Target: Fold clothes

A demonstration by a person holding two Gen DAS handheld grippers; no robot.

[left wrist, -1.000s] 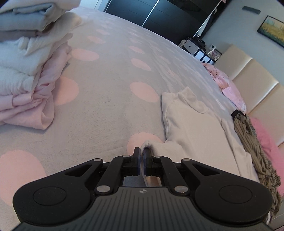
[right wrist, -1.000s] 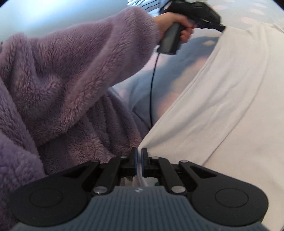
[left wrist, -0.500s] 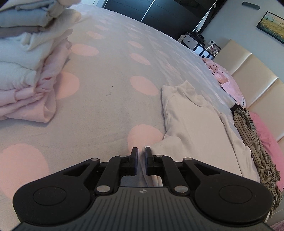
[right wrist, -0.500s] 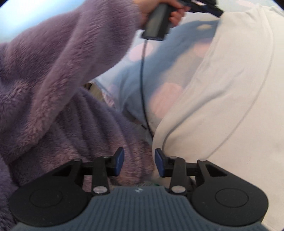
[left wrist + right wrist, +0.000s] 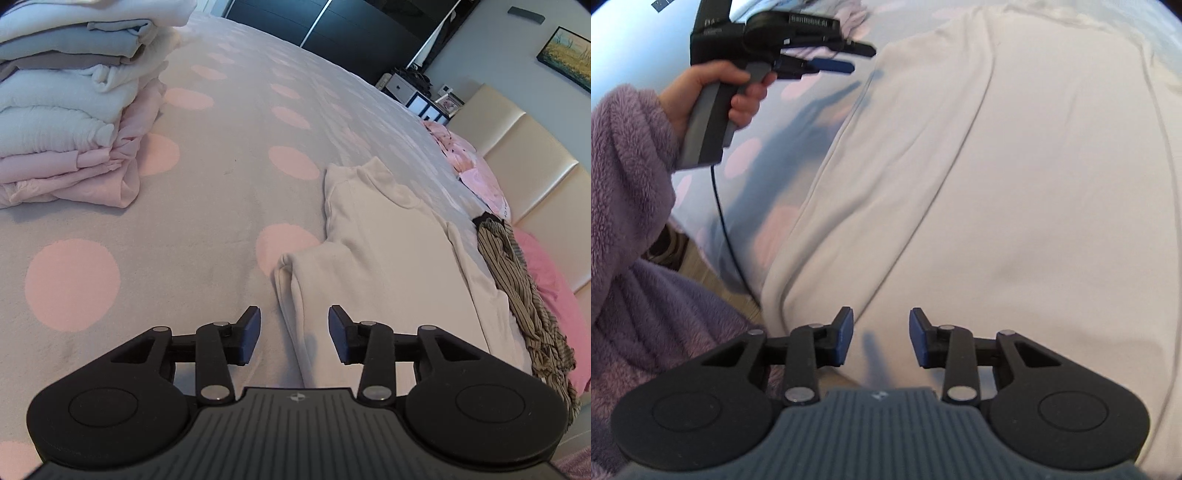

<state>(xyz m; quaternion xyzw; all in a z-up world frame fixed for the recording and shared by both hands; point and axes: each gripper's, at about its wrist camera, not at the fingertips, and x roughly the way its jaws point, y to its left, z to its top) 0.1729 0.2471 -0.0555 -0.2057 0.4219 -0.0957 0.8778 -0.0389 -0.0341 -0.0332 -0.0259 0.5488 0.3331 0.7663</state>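
the left tool [image 5: 294, 334] is released: its two blue-padded fingers [image 5: 248, 335] stand well apart and hold nothing. it hovers low above the near edge of a cream turtleneck top [image 5: 388, 236], directly over the folded-in sleeve [image 5: 295, 291] that runs along the garment's left side.

the cream turtleneck top lies flat on the bed [image 5: 229, 155], collar pointing away from the left wrist camera, on a grey cover with pink dots. in the right wrist view the same garment [image 5: 1015, 177] fills most of the frame, with a long fold line running diagonally across it.

the right tool [image 5: 881, 341] is also released: fingers [image 5: 843, 341] spread, nothing between them, positioned just above the garment near its lower edge.

in the right wrist view the left tool [image 5: 827, 59] appears at upper left, held by the person's left hand [image 5: 713, 92] on a grey handle; a purple fleece sleeve [image 5: 624, 184] covers the arm, and a thin black cable [image 5: 726, 236] hangs from the handle.

a stack of folded clothes [image 5: 74, 110], white and grey pieces above pink ones, sits on the bed at far left, well apart from the top. a striped brown garment [image 5: 517, 288] lies just beside the top's right edge, next to a pink pillow [image 5: 550, 280]. a cream padded headboard [image 5: 524, 162] stands behind.
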